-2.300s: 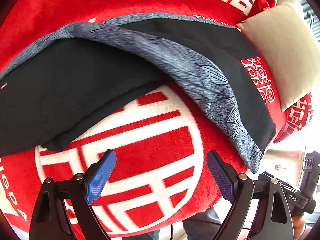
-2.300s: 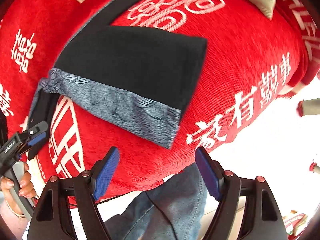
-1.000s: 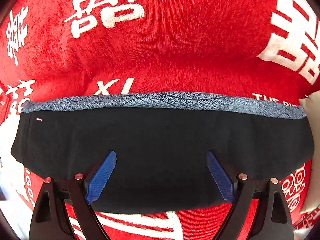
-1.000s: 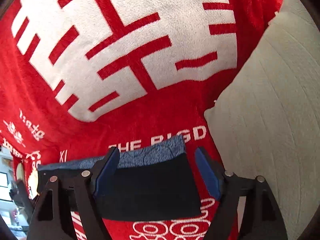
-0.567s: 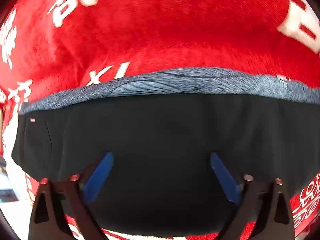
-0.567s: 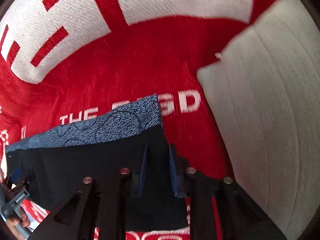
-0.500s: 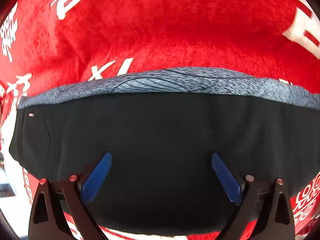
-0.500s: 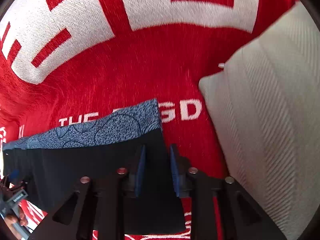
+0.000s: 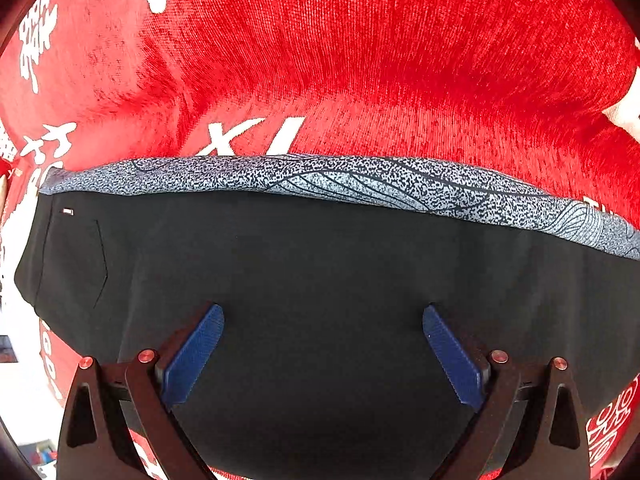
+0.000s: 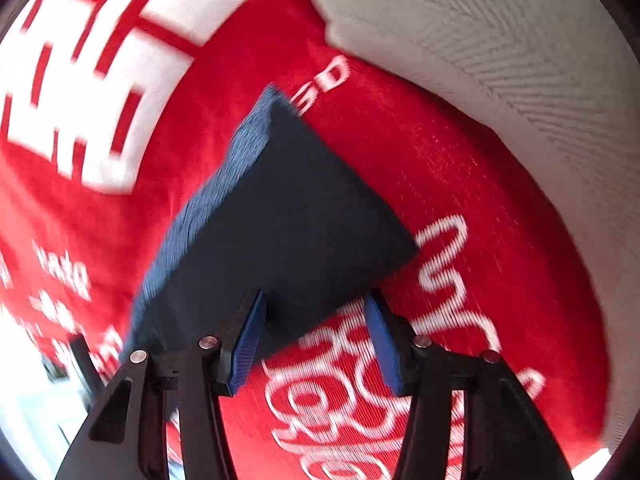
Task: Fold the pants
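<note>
Nearest the left wrist camera, the left gripper (image 9: 323, 354) stands with its blue pads spread wide over the black pants (image 9: 320, 280), grasping nothing; whether the tips touch the cloth I cannot tell. In the right wrist view (blurred), the right gripper (image 10: 316, 338) is also released, its pads apart, with the near edge of the pants (image 10: 280, 220) running between them toward 12 o'clock; the left pad looks to be touching the cloth.

Beyond the left gripper the pants lie as one long flat band from 9 to 3 o'clock, a grey patterned strip (image 9: 360, 184) showing along the far edge, where a lower layer seems to peek out. So I judge the lengthwise fold done, one leg laid over the other, while the folds that shorten the band are left.

Farther still lies the red blanket (image 9: 360, 60) with white lettering that bears the pants, and at 1 to 3 o'clock in the right view a cream pillow (image 10: 500, 60). No containers are in sight.
</note>
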`<state>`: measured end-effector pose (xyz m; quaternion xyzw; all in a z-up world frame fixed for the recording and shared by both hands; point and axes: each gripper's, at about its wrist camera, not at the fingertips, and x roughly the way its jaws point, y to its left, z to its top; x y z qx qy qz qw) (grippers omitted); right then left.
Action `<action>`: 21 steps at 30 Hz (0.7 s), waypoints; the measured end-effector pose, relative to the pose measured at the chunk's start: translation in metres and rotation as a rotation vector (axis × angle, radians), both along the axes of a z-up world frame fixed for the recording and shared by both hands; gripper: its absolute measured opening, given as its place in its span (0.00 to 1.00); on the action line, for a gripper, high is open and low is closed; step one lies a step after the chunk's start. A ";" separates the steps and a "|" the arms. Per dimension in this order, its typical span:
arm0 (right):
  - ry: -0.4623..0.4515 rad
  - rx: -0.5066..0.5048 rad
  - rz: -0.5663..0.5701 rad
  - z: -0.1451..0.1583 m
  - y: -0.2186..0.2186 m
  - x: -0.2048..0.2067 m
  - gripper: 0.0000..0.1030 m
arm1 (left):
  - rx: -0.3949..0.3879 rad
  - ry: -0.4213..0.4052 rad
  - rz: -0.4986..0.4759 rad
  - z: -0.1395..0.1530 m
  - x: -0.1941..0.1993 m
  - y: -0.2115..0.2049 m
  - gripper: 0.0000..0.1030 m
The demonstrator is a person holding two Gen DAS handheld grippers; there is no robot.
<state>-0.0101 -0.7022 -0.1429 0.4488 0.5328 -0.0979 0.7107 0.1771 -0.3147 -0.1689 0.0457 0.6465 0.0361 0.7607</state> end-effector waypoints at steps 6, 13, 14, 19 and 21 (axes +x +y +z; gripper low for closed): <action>0.009 -0.168 0.075 0.023 0.001 0.022 0.15 | 0.040 -0.009 -0.067 0.005 -0.008 -0.018 0.98; 0.115 -0.314 0.108 0.039 0.017 -0.003 0.32 | -0.002 -0.099 -0.052 0.024 0.018 0.002 0.98; 0.108 -0.363 0.130 0.048 0.027 -0.007 0.32 | 0.023 -0.096 -0.039 0.017 0.025 0.009 0.98; 0.077 -0.417 0.235 0.058 0.077 -0.009 0.32 | 0.024 -0.085 0.039 0.004 0.051 0.063 1.00; 0.056 -0.415 0.269 0.061 0.105 -0.005 0.32 | 0.042 -0.090 0.052 0.014 0.050 0.088 1.00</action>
